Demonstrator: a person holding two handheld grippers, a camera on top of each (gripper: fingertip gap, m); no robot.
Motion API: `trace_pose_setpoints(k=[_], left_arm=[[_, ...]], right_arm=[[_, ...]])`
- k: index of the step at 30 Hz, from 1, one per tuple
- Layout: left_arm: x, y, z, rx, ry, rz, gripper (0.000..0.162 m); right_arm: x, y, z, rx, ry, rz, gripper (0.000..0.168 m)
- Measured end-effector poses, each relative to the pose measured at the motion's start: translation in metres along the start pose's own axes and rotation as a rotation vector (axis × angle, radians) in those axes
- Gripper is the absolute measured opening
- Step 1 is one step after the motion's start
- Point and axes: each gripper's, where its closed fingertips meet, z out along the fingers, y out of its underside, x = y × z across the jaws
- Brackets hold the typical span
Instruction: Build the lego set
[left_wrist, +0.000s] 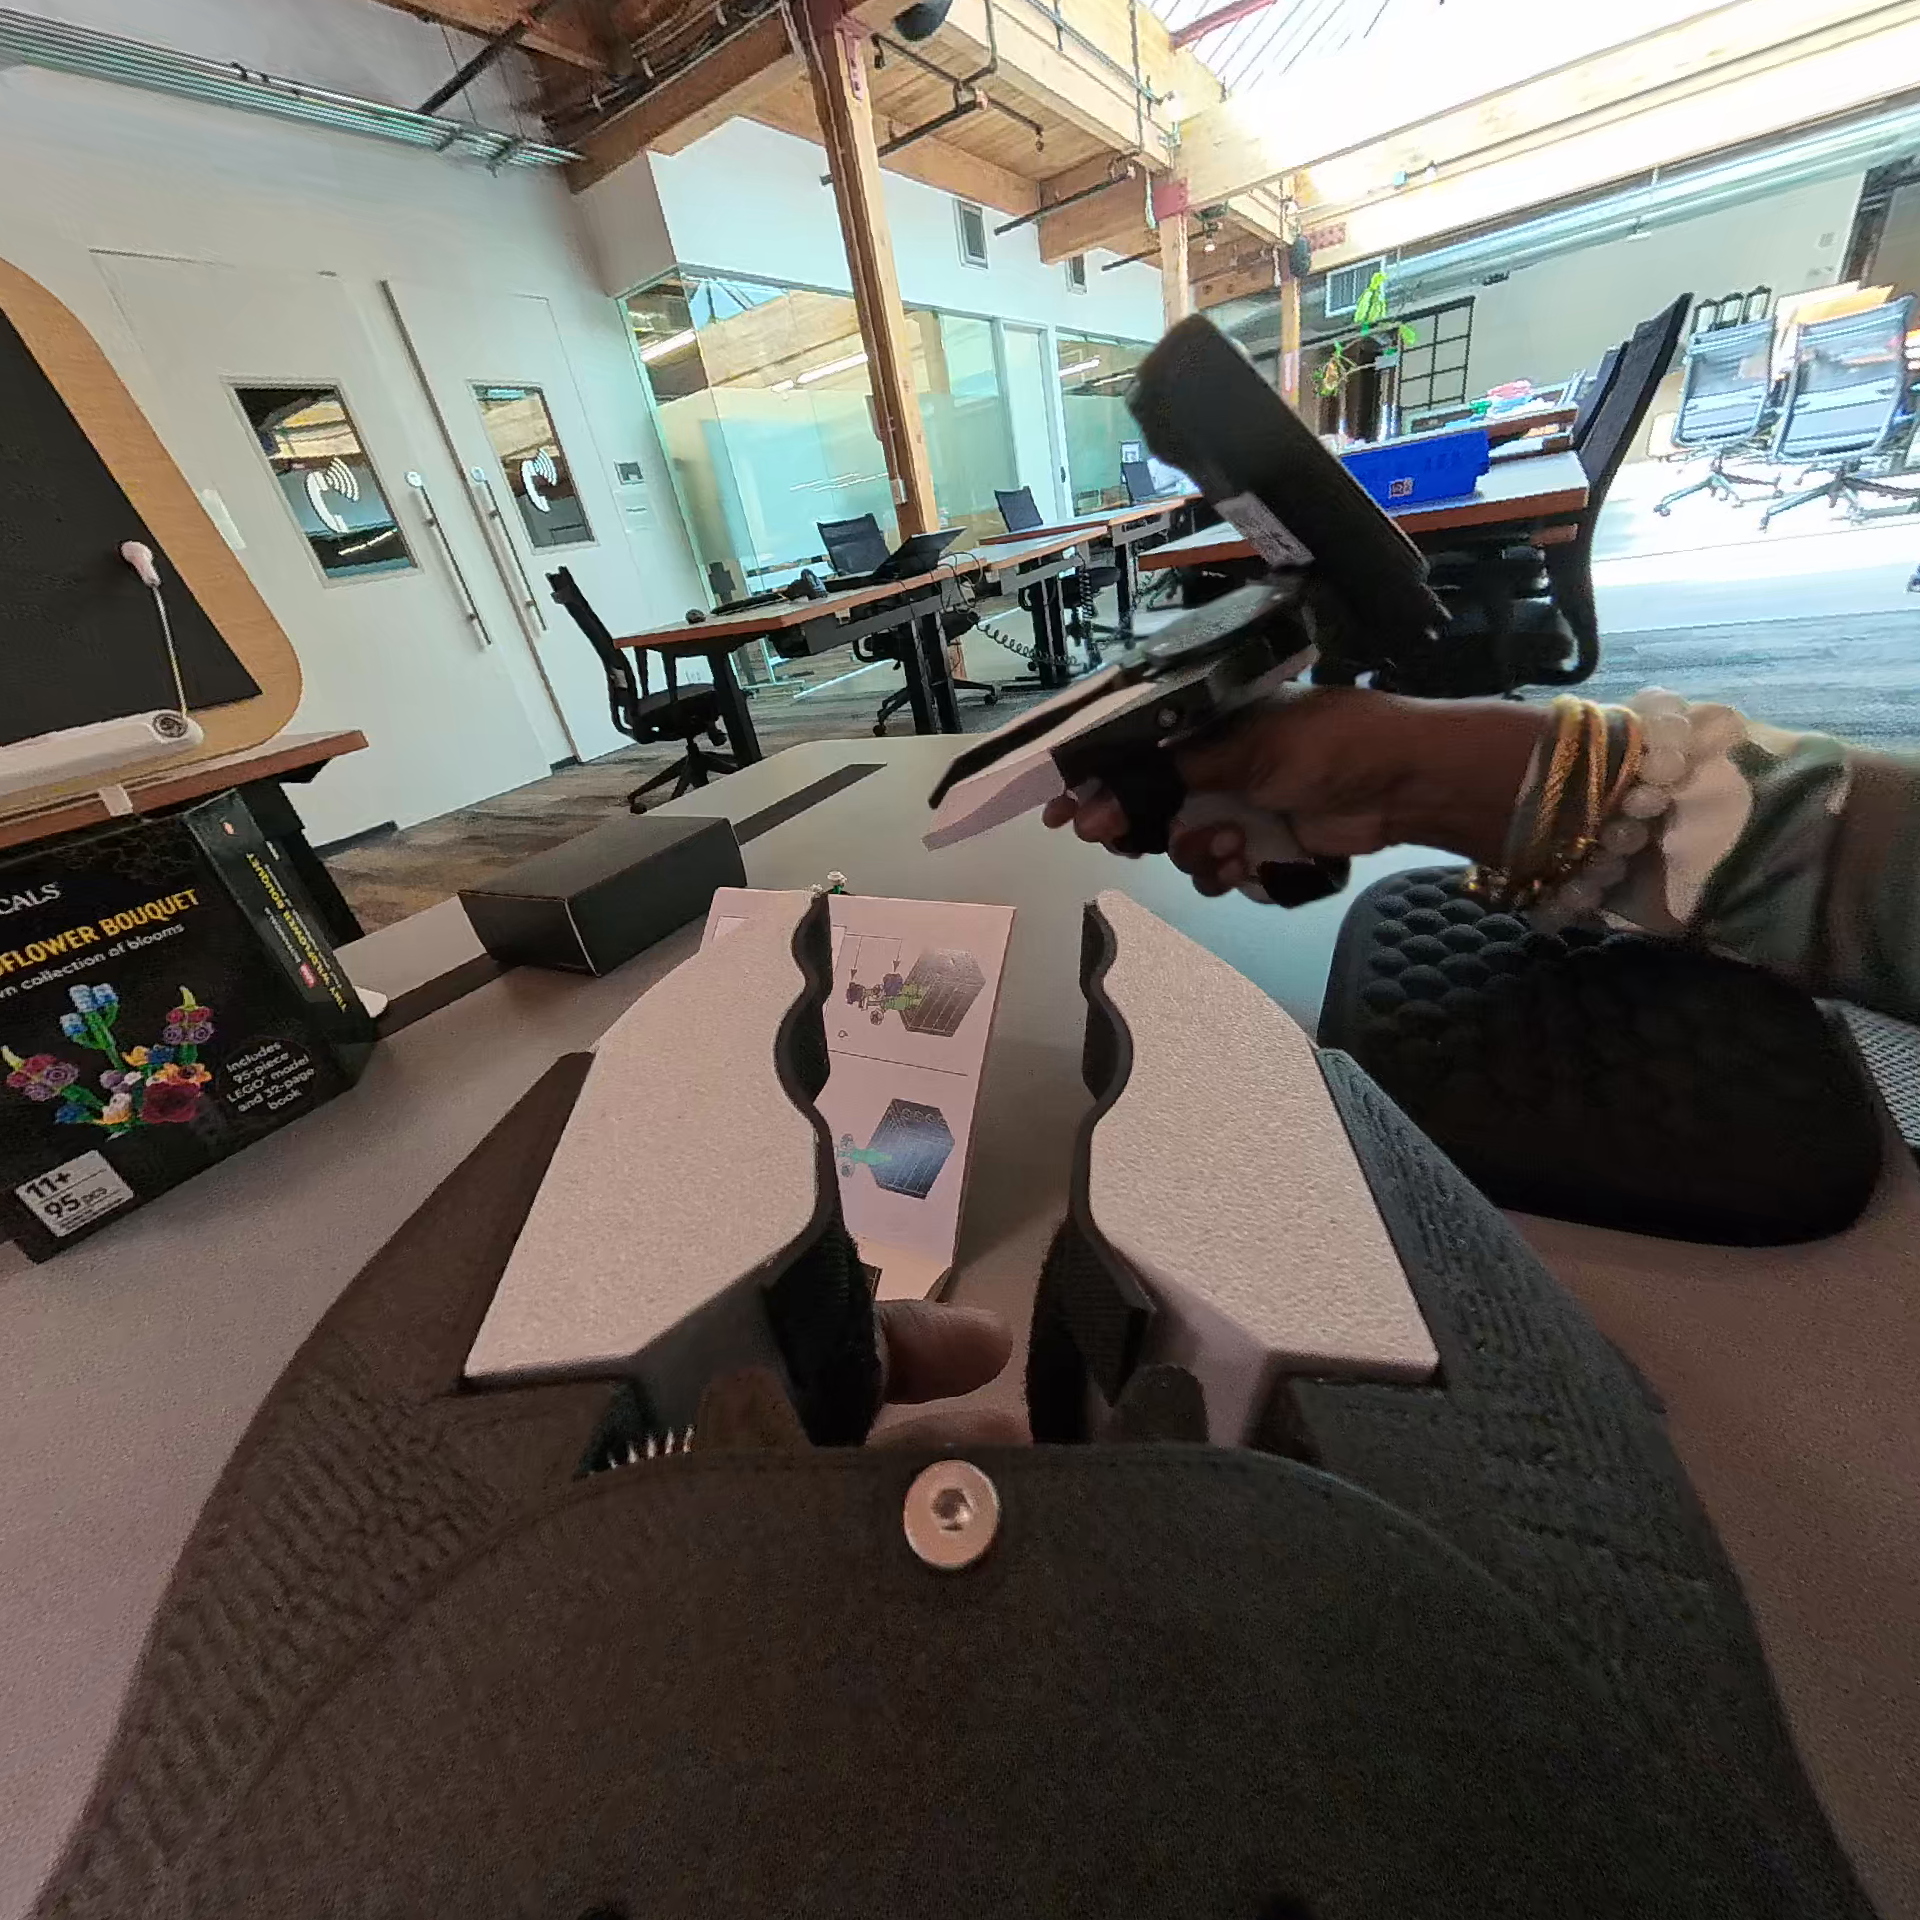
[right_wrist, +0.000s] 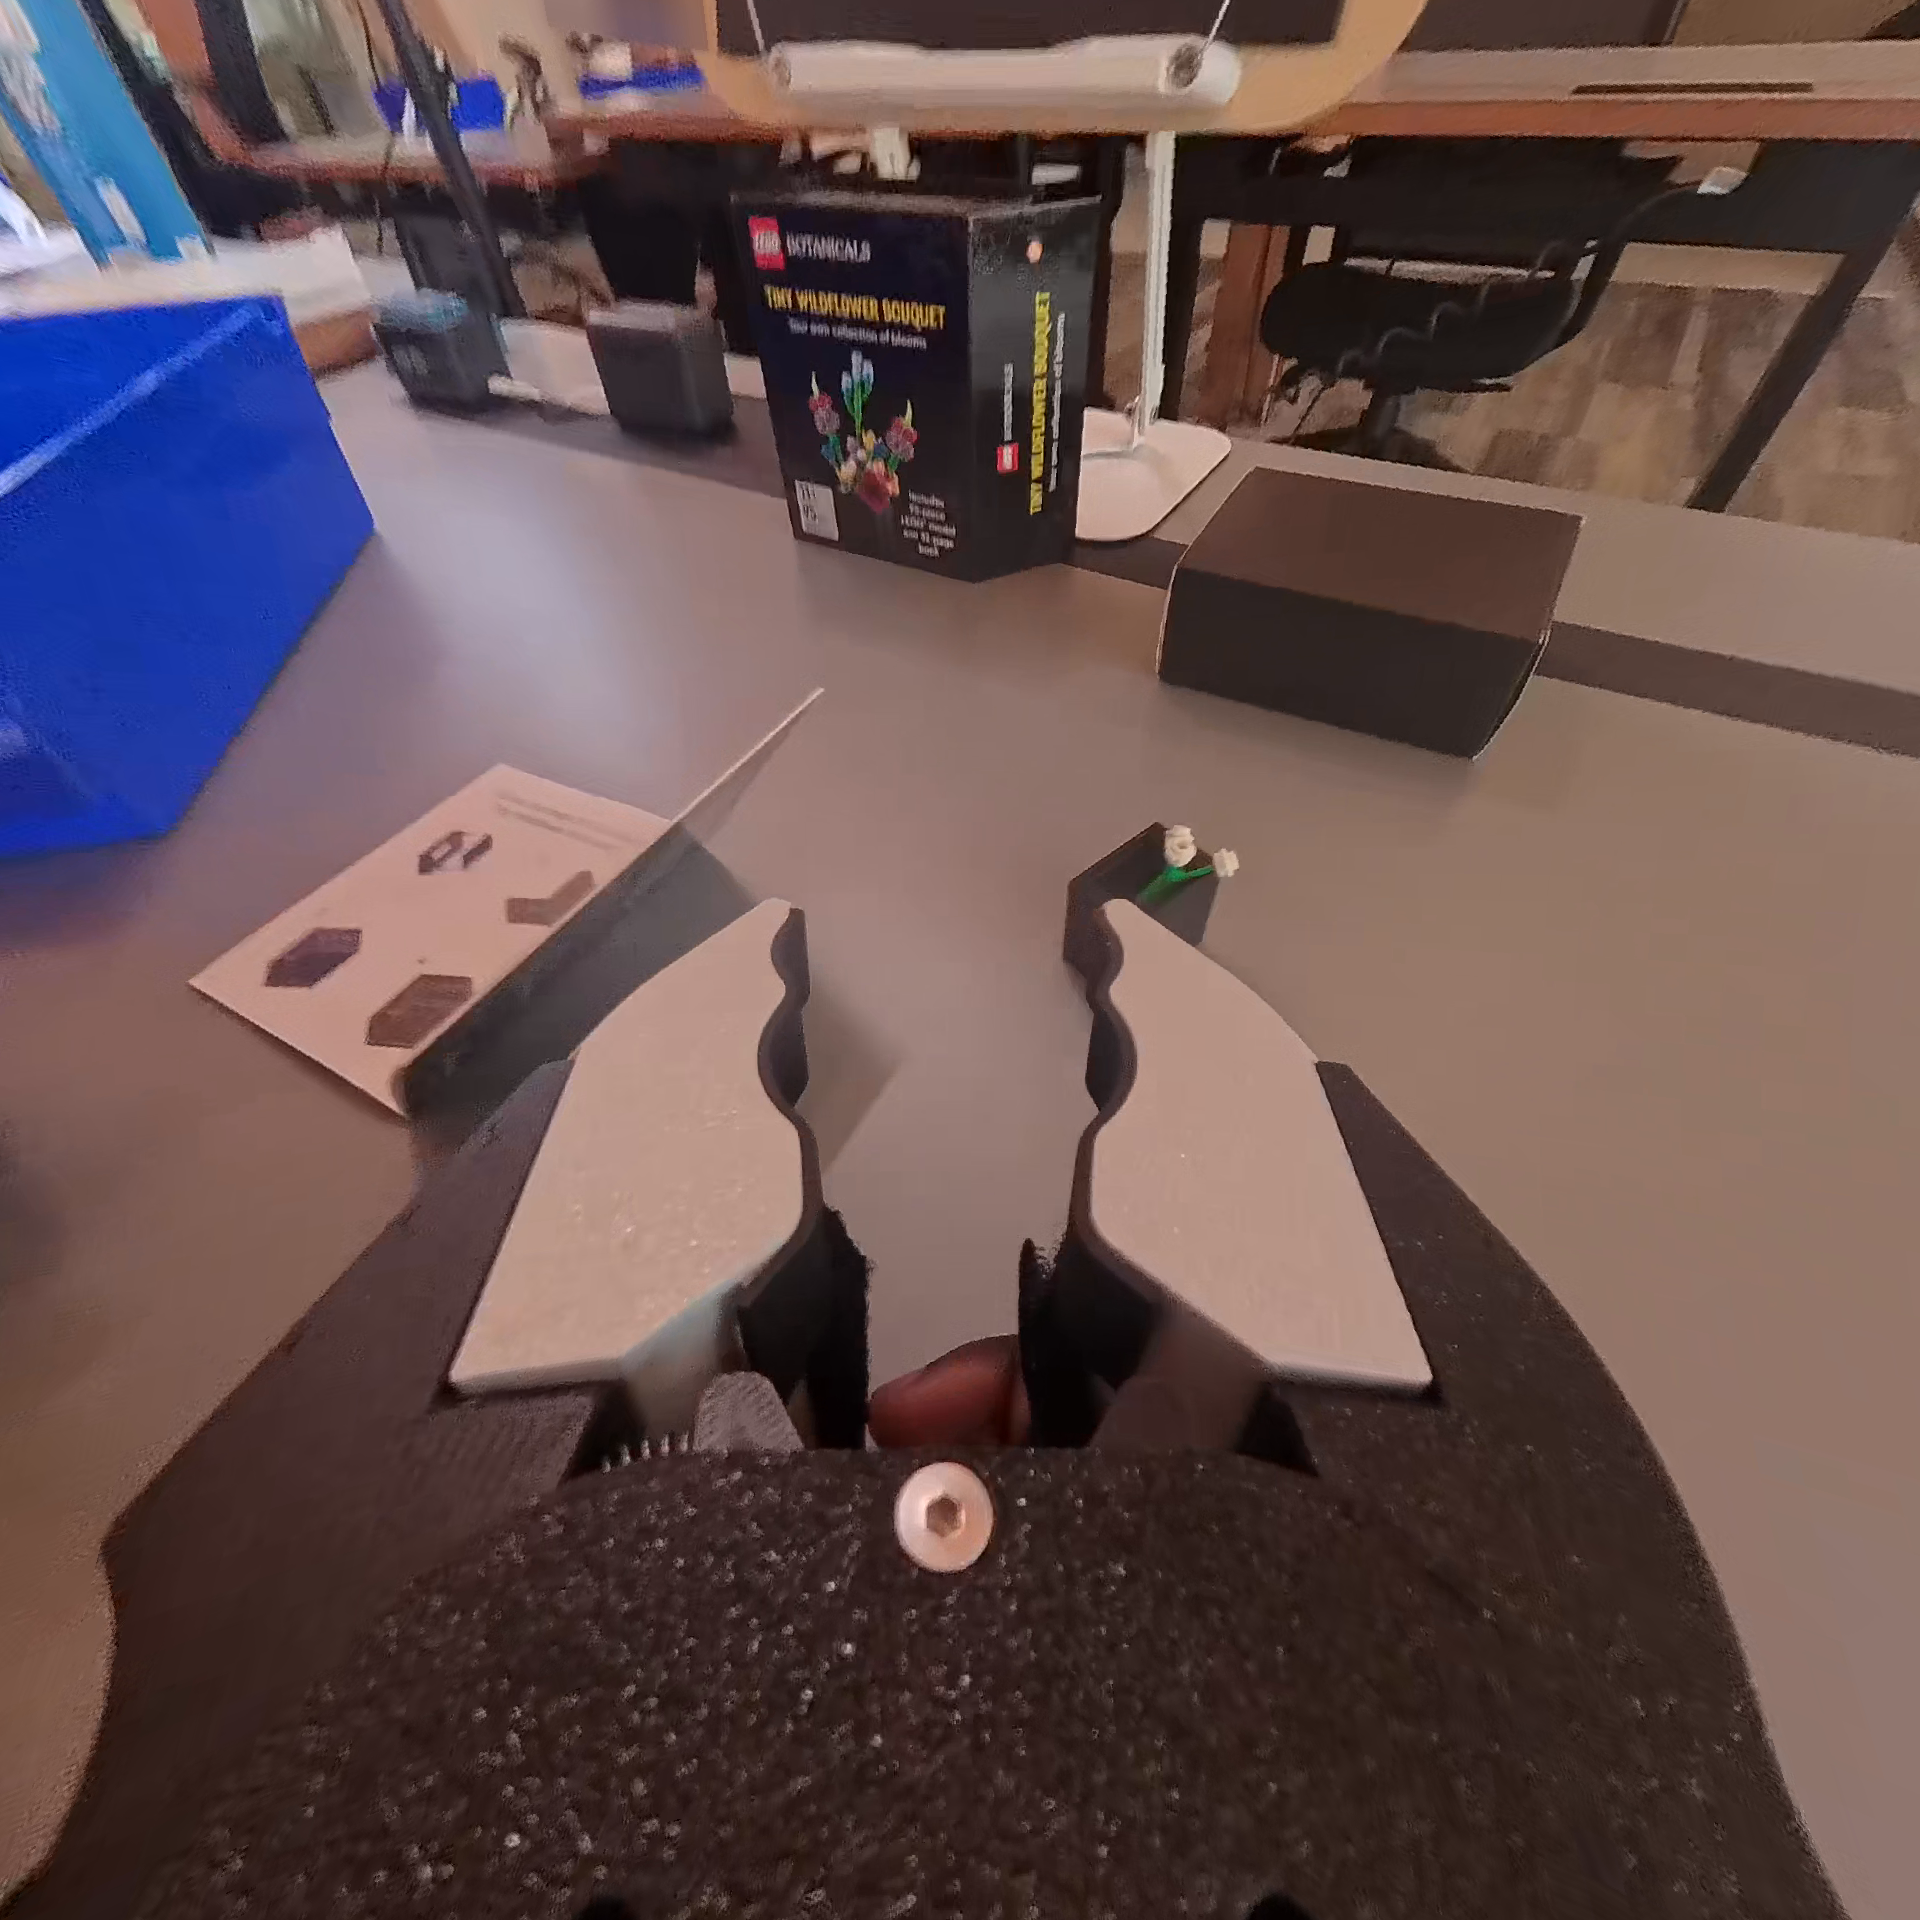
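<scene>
Only the right wrist view shows the black vase (right_wrist: 1143, 894) with 2 white flowers (right_wrist: 1179, 847), near the right gripper (right_wrist: 940, 935), which gapes empty. The left gripper (left_wrist: 951, 925) also gapes empty over the booklet (left_wrist: 914, 1039). Grey table (right_wrist: 1455, 1039), office behind.

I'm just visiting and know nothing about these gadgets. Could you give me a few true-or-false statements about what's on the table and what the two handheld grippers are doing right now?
1. The left gripper has its jaws open and holds nothing. True.
2. The right gripper is clamped on a flower. False: its jaws are open and empty.
3. The instruction booklet lies open on the grey table. True.
4. The small black vase is empty. False: green stems with white flowers stand in it.
5. The printed Lego box lies flat on its side. False: it stands upright on the table.
6. A plain black box sits to the right of the printed box in the right wrist view. True.
</scene>
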Motion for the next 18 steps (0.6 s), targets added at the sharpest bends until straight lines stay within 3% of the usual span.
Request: trace_pose_setpoints(k=[6, 11, 18], left_arm=[[-0.002, -0.002, 0.001, 0.02, -0.002, -0.015, 0.046], [-0.008, 0.001, 0.003, 0.025, -0.012, -0.003, 0.046], [-0.003, 0.004, 0.008, 0.018, 0.029, -0.036, 0.046]], right_arm=[[0.043, 0.009, 0.032, -0.198, -0.009, -0.134, 0.052], [0.049, 0.02, 0.056, -0.158, -0.047, -0.105, 0.051], [0.057, 0.018, 0.058, -0.108, -0.028, -0.1, 0.046]])
